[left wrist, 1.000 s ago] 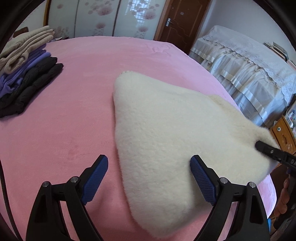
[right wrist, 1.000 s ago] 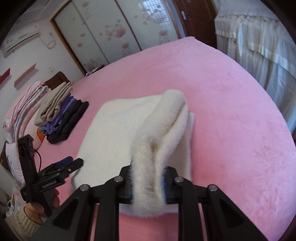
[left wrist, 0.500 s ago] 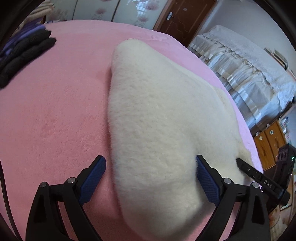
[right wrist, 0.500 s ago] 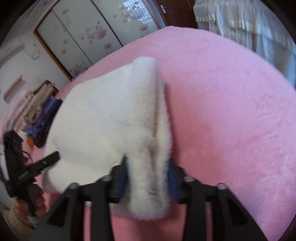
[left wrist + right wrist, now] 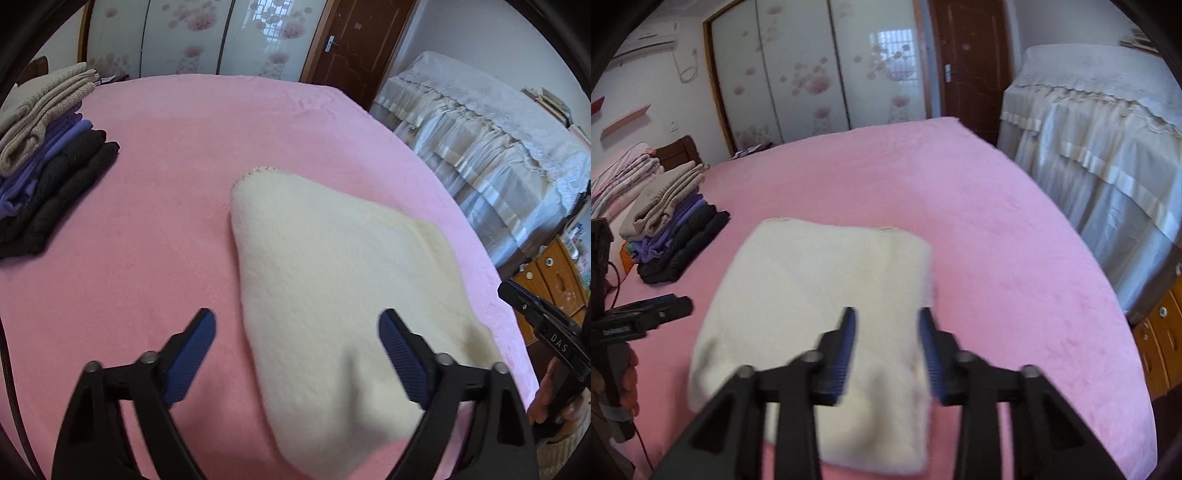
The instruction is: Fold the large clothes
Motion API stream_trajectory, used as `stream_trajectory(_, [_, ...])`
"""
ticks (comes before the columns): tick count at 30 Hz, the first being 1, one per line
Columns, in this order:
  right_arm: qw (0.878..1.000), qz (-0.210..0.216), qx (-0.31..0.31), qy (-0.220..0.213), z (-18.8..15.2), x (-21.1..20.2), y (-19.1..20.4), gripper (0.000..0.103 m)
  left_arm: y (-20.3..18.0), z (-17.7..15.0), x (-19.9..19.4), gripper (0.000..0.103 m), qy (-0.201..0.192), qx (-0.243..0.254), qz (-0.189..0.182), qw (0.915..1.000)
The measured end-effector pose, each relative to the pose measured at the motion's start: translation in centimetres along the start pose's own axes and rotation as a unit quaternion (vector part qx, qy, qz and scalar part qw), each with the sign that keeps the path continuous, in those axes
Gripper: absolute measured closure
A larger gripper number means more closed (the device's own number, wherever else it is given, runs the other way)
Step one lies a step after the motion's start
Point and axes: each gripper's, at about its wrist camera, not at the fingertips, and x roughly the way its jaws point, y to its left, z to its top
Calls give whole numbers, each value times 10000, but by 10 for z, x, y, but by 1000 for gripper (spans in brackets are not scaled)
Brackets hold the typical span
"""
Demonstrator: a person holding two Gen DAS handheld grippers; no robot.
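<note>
My right gripper (image 5: 888, 345) hangs over the near right part of the cream fleece (image 5: 820, 314), jaws narrow and closing on air, nothing between them. My left gripper (image 5: 297, 354) hovers above the fleece's near left edge, jaws wide but closing, empty too. I judge both let go because the fold is laid: the fleece lies flat as one rectangle in the middle of the pink bed (image 5: 997, 229). Far left sits one stack of folded clothes (image 5: 672, 229), likely where this goes next: two grippers, one fleece, one stack
</note>
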Motion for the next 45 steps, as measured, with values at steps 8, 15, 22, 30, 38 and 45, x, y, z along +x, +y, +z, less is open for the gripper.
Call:
stream_trajectory(8, [9966,-325,-265,706,20,100,24,92,-13,18,57,38,478,23,159,9987])
stream_trajectory(15, [9945,-599,-234,827,6,115,-9,103,-7,13,74,24,574,18,78,9983])
stream_trajectory(22, [9954,-564,-171,756,3,115,-11,103,-7,10,79,20,565,101,114,9983])
stream_trajectory(30, [9943,-233,36,1036,9,110,-17,101,-3,9,77,0,561,6,417,9976])
stream_trajectory(38, [9934,-272,-182,1103,5,105,-6,88,-12,8,66,1,537,154,713,9959])
stream_trajectory(45, [9924,512,337,1062,6,77,-5,22,-17,5,48,1,909,105,515,9945])
